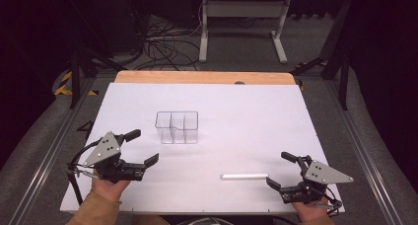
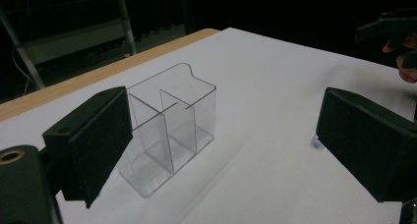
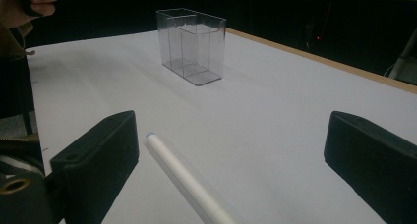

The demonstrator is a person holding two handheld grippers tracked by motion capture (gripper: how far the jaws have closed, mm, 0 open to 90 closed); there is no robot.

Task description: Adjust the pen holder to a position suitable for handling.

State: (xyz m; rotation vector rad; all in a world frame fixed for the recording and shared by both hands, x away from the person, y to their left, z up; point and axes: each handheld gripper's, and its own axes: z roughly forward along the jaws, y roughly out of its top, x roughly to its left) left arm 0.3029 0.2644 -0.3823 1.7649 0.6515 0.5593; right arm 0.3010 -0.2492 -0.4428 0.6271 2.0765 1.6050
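Jaws are spread wide on both grippers, nothing held. Left gripper (image 1: 141, 147) sits near-left, right gripper (image 1: 281, 169) near-right. The white pen (image 1: 244, 176) lies flat on the white table (image 1: 256, 116) just left of the right gripper – not touching it. Clear divided box (image 1: 177, 127) (three compartments, looks empty) stands upright mid-table, nearer the left gripper.

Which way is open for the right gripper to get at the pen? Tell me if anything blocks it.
Probably yes: the right gripper is open, the pen lies just beside it on bare table, and the clear box stands well away.
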